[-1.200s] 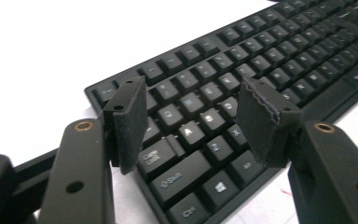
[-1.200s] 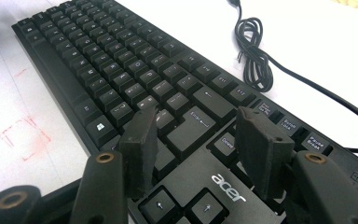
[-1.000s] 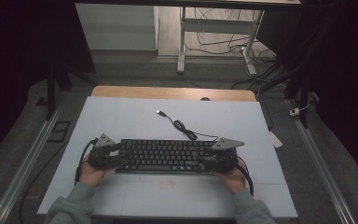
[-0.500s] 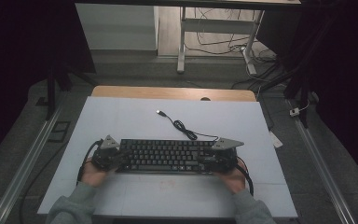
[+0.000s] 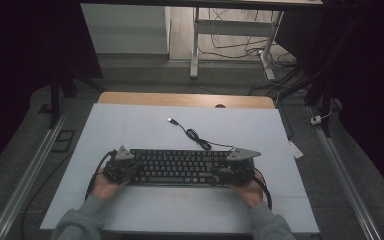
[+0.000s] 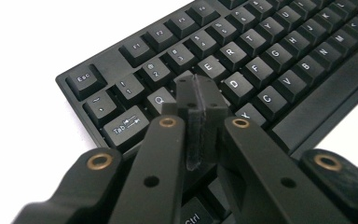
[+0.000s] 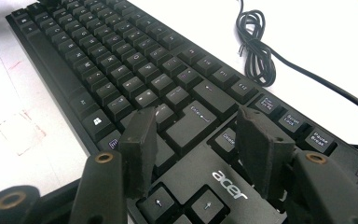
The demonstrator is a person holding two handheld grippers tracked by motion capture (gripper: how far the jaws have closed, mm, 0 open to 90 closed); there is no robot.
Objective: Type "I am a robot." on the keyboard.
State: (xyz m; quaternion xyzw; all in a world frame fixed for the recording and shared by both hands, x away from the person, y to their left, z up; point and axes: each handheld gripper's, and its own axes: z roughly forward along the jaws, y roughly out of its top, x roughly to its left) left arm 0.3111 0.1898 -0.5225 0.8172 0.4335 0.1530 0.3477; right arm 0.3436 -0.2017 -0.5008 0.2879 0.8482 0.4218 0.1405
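A black Acer keyboard (image 5: 180, 167) lies across the white table top (image 5: 145, 130), in front of the person. Its cable (image 5: 196, 136) coils away behind it and ends in a USB plug (image 5: 171, 120). My left gripper (image 5: 122, 167) is at the keyboard's left end. In the left gripper view it (image 6: 198, 86) is shut, pads pressed together with nothing between them, the tip just over the keyboard (image 6: 261, 51) near the Q and W keys. My right gripper (image 5: 232, 169) is at the right end. Its jaws (image 7: 196, 119) stand open above the Enter key and the keyboard (image 7: 121, 60).
The coiled cable (image 7: 256, 46) lies on the table beyond the keyboard's far edge. Faint red marks (image 7: 18, 133) show on the white surface at the keyboard's near side. A wooden strip (image 5: 185, 99) borders the table's far edge. Metal rails (image 5: 25, 180) run along the floor on both sides.
My left gripper has edged slightly right, further over the keyboard's left end. The right gripper and the keyboard have stayed put.
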